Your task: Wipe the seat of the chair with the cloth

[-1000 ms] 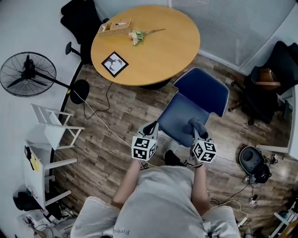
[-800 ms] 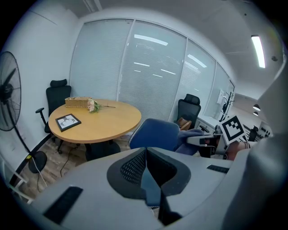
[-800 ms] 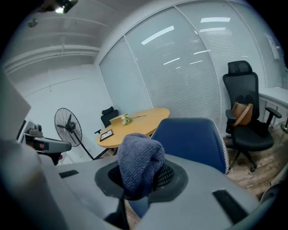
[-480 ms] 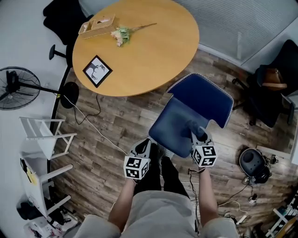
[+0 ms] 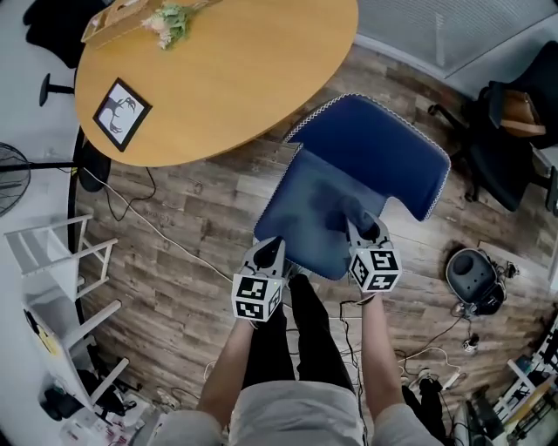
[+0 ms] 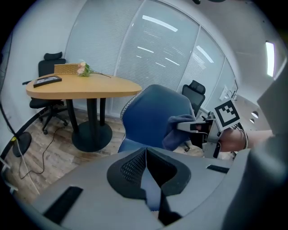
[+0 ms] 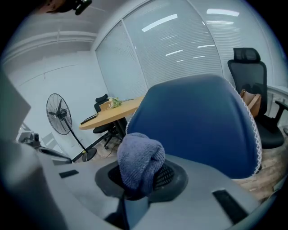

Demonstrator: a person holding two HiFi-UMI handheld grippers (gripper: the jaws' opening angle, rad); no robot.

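- The wood floor (image 5: 200, 226) fills the head view, with cables trailing across it.
- A round table (image 5: 235, 78) stands far left; only the left gripper view shows its two dark posts and round foot.
- The blue chair (image 5: 366, 148) stands just right of the table, with white stitching along its back edge. Its seat (image 5: 314, 218) lies directly beyond both grippers.
- A black chair (image 5: 514, 122) stands far right, well apart from the blue one. The right gripper view shows its headrest, which the head view does not.
- A white rack (image 5: 52, 253) stands at the left edge.
- A fan (image 5: 10, 179) is cut off by the left edge of the head view; the right gripper view shows it whole on its stand.
- The left gripper (image 5: 270, 248) hangs at the seat's near edge, its jaws together on nothing.
- The right gripper (image 5: 366, 231) is over the near right of the seat, its jaws clamped on the cloth (image 7: 140, 161).
- Each gripper's cube bears black-and-white square patterns, with no letters.
- The cloth is a grey-blue bunch standing out from the jaw tips. The left gripper view shows it side-on before the chair's back; no view shows whether it touches the seat.
- A framed picture (image 5: 120, 113), a tray (image 5: 113, 19) and flowers (image 5: 170, 22) lie on the table's far left.
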